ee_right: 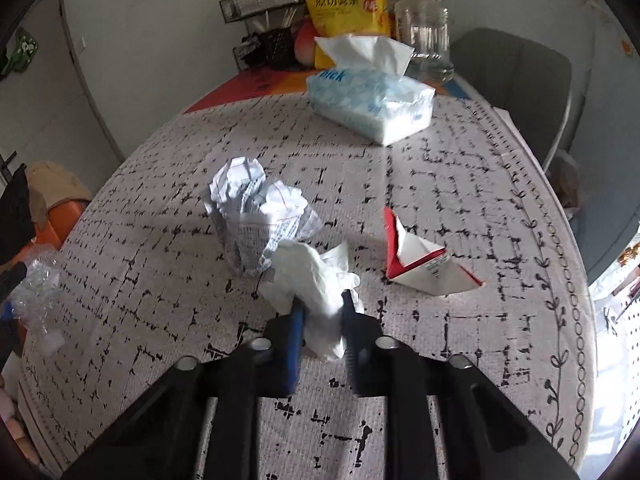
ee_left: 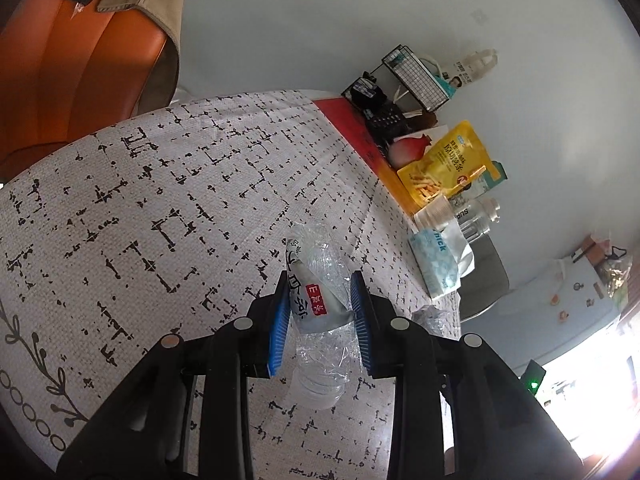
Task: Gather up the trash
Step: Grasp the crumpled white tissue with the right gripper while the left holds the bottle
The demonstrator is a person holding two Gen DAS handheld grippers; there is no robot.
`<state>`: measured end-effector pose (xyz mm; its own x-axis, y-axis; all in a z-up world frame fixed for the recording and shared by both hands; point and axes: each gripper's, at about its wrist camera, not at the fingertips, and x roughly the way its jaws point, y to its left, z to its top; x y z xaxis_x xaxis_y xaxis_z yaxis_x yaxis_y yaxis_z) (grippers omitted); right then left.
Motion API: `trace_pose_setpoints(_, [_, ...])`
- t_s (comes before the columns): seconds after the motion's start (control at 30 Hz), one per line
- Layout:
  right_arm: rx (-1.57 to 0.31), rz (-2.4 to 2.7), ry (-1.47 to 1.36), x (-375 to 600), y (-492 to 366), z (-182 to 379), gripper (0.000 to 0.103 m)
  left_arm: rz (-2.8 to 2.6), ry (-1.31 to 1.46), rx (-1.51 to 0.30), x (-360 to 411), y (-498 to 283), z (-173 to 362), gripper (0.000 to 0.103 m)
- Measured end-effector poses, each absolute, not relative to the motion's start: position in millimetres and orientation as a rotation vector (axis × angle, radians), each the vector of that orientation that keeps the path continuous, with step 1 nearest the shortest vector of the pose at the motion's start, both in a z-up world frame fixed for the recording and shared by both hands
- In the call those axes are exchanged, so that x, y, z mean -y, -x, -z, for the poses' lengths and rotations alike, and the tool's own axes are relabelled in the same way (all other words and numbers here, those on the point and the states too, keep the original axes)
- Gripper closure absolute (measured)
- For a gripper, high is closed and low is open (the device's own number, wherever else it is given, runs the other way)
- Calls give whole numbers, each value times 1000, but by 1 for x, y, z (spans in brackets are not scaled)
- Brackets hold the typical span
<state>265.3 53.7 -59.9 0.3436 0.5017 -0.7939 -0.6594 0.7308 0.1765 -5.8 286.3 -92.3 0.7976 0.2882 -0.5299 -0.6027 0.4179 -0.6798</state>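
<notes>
Two grippers are each holding one piece of trash above the table.

Left gripper (ee_left: pixel 320 304) is squeezing a crushed plastic bottle (ee_left: pixel 320 320) between its blue pads, over the patterned tablecloth (ee_left: pixel 140 200). Right gripper (ee_right: pixel 320 312) is pinching a crumpled white tissue (ee_right: pixel 316 280), its jaws narrow around it. Just at 11 o'clock from the tissue a crumpled paper ball (ee_right: pixel 256 216) is lying, and at 2 o'clock a torn red-and-white carton (ee_right: pixel 424 260) (well apart from the paper). At 12 o'clock, far side, a tissue pack (ee_right: pixel 372 100) is standing.
</notes>
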Motion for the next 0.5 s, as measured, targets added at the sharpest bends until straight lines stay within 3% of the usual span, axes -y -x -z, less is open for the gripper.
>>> trace_pose_setpoints(0.5, [-853,-876,57,24,-208,13,95,-477,918,-379,-233,-23,64,74])
